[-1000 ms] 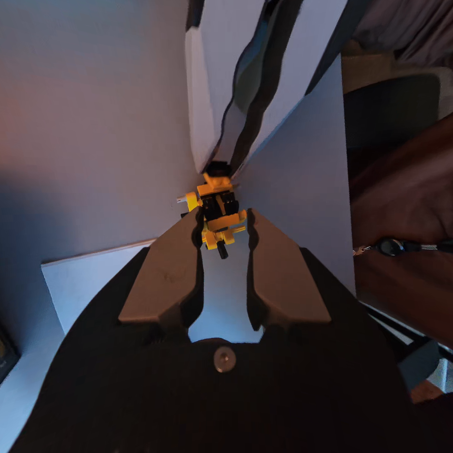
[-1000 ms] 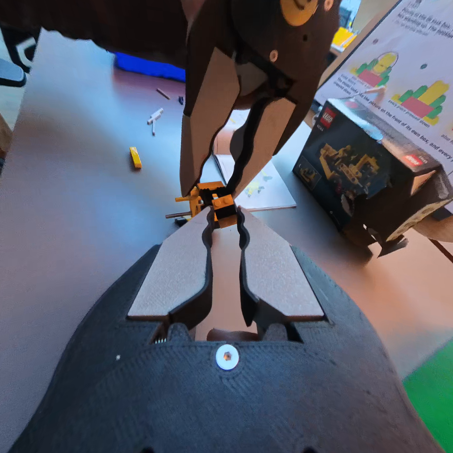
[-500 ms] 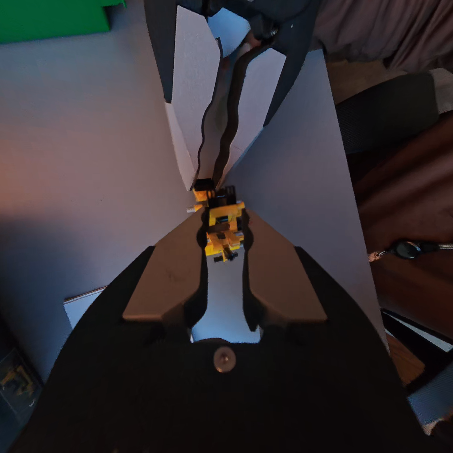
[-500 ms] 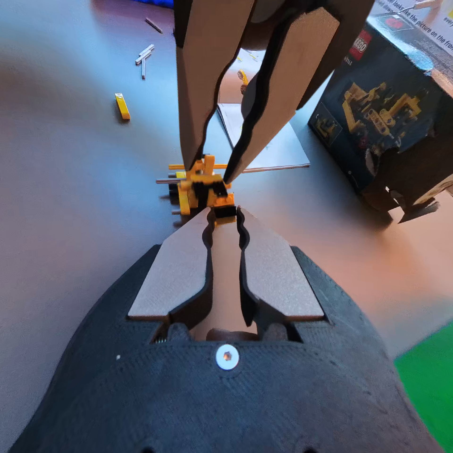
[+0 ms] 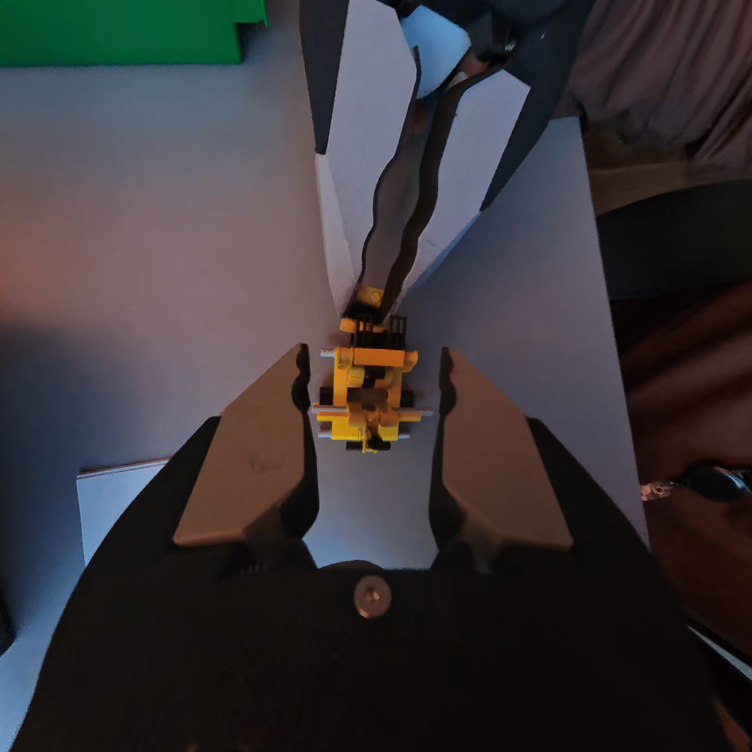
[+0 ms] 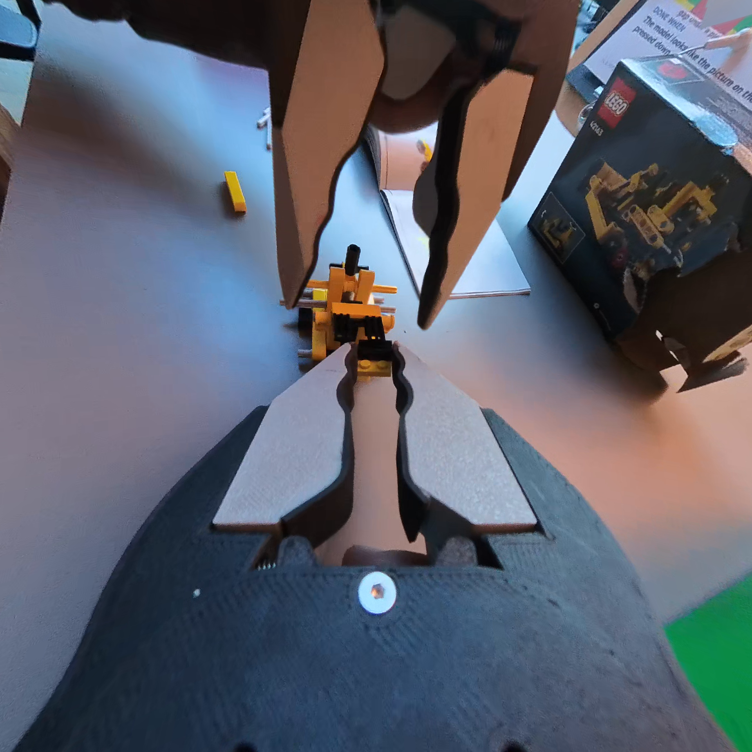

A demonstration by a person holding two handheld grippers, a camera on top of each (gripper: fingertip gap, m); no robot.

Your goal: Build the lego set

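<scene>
On the tabletop point(image 6: 122, 325), the left tool point(image 5: 372, 354) stands wide around the yellow model point(image 5: 368, 401), holding nothing; the right tool point(image 6: 372, 350) pinches a small yellow-black piece point(image 6: 374, 360), perhaps touching the model. A printed box point(image 6: 651, 228) stands apart.

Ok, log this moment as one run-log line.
left gripper: open, straddling yellow model | right gripper: shut on yellow-black piece at model's end | model on table

Left gripper point(image 5: 371, 358) spread wide around the yellow model point(image 5: 368, 396); right gripper point(image 5: 368, 303) pinching a small yellow-and-black piece point(image 5: 369, 296) at its far end.
</scene>
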